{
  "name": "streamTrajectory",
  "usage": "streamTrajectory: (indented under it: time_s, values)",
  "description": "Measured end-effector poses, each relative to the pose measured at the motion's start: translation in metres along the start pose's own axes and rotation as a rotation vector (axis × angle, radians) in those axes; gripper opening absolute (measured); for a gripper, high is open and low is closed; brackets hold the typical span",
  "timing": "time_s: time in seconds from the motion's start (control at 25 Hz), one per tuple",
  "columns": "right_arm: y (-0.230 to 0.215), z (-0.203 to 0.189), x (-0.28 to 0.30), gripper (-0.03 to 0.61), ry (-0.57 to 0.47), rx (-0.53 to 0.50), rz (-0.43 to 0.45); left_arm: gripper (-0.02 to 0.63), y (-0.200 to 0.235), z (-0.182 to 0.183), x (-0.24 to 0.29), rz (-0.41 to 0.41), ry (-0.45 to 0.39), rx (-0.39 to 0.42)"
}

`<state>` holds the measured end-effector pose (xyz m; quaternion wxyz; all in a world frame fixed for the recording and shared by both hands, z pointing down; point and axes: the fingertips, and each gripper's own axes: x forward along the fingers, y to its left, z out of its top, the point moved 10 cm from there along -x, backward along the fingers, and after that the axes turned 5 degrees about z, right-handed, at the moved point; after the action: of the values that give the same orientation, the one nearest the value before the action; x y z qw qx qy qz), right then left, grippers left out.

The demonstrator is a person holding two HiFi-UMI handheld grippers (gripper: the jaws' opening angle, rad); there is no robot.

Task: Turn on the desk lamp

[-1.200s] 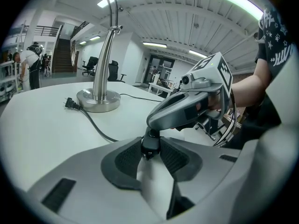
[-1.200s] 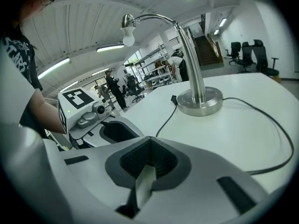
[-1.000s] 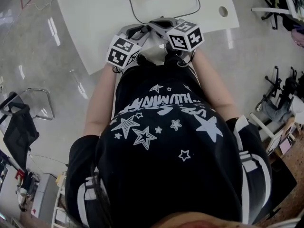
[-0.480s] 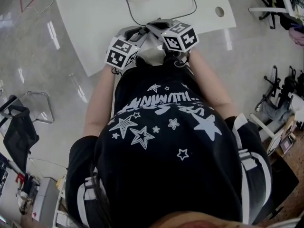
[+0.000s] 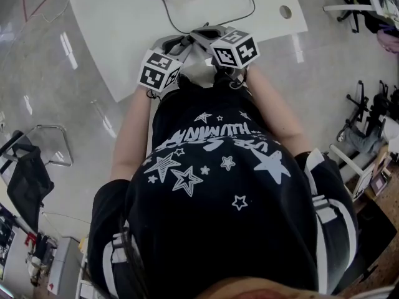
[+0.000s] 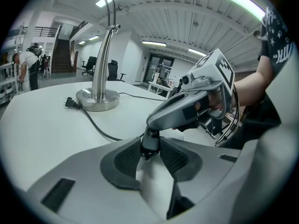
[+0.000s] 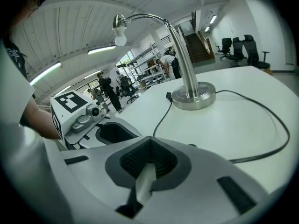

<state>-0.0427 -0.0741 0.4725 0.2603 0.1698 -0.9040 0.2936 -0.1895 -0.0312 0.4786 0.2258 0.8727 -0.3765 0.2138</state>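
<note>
Big open office, glossy floor, rolling chairs off in the distance, and one wide white counter that's mostly bare.

Both tools are tucked in close to the person, right at the counter's near edge. The right tool has its jaws pressed together. The thin black cord runs straight up to its tips and disappears behind them, so I can't say if it's pinching the cord or just parked over it. The left tool has its jaws a little apart, and the right tool's dark nose shows in that gap. I can't tell if they're touching.

From the tools, the silver gooseneck desk lamp sits at 12 o'clock, well apart, at the far side of the counter. It has a round metal base and a small white bulb hanging off the curved neck. The black two-prong plug lies loose on the counter just beside the base, around 11 o'clock, so it doesn't look plugged in.

My guess is that the base is heavy and won't skate around, while the neck is stiff and slick, a bad place to pinch. The bulb's fragile, so I'd stay off it. The cord's floppy, so I'd grab the plug by its body. I can't spot a switch anywhere.
</note>
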Motion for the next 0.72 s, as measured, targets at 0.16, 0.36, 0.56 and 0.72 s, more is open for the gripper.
streamTrajectory:
  time_s: [0.16,0.36,0.56,0.72]
  values:
    - [0.005,0.001,-0.003,0.005,-0.002,-0.038,-0.036,0.124,-0.002,0.0,-0.001,0.011,-0.011,0.002]
    - [0.006,0.003,-0.019,0.005,-0.058,-0.025,-0.046,0.124,-0.007,-0.003,-0.004,0.043,-0.028,-0.031]
    - [0.002,0.009,-0.033,0.005,-0.084,-0.013,-0.047,0.124,-0.012,-0.008,-0.012,0.097,-0.059,-0.053]
    - [-0.003,0.01,-0.036,0.005,-0.078,-0.03,-0.022,0.124,-0.012,-0.008,-0.024,0.149,-0.1,-0.088]
